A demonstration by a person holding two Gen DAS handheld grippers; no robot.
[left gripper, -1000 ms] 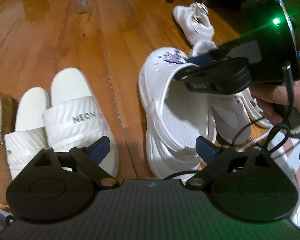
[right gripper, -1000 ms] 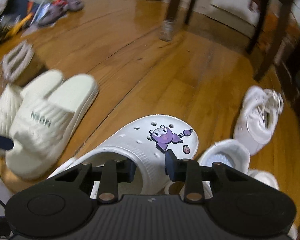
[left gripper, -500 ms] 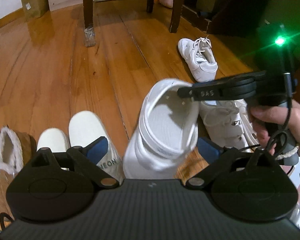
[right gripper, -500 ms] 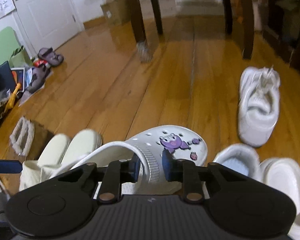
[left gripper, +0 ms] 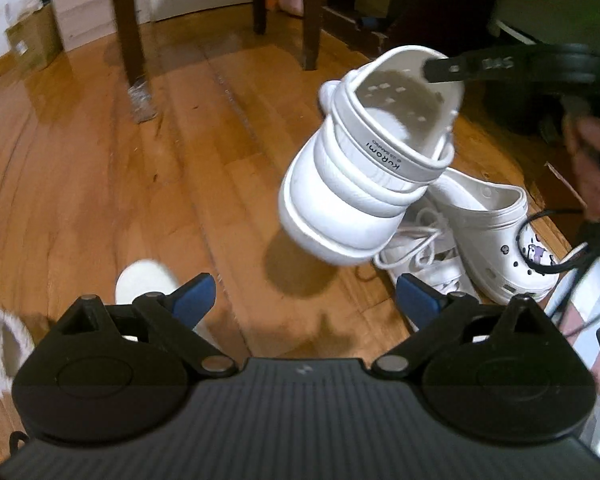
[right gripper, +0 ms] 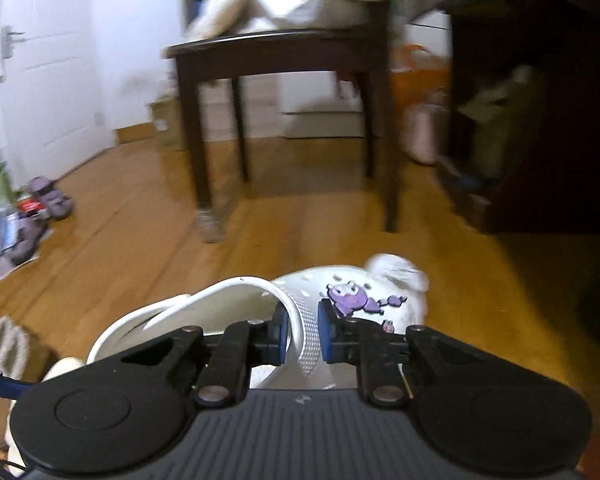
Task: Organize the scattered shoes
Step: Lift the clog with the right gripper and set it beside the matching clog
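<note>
The right gripper (right gripper: 302, 332) has its jaws pinched on the strap of a white clog (left gripper: 364, 168), which hangs clear above the wooden floor (left gripper: 100, 184). The left gripper (left gripper: 305, 298) is spread wide and empty. At about four o'clock from the lifted clog, its apparent mate (left gripper: 496, 240) lies beside a white sneaker (left gripper: 424, 256).

Both grippers matte black, ribbed grey housing, round side discs, silver pivot screws, blue-padded fingers (left gripper: 194, 294); black cable (left gripper: 556, 264) dangling beside right hand (left gripper: 592, 168).
</note>
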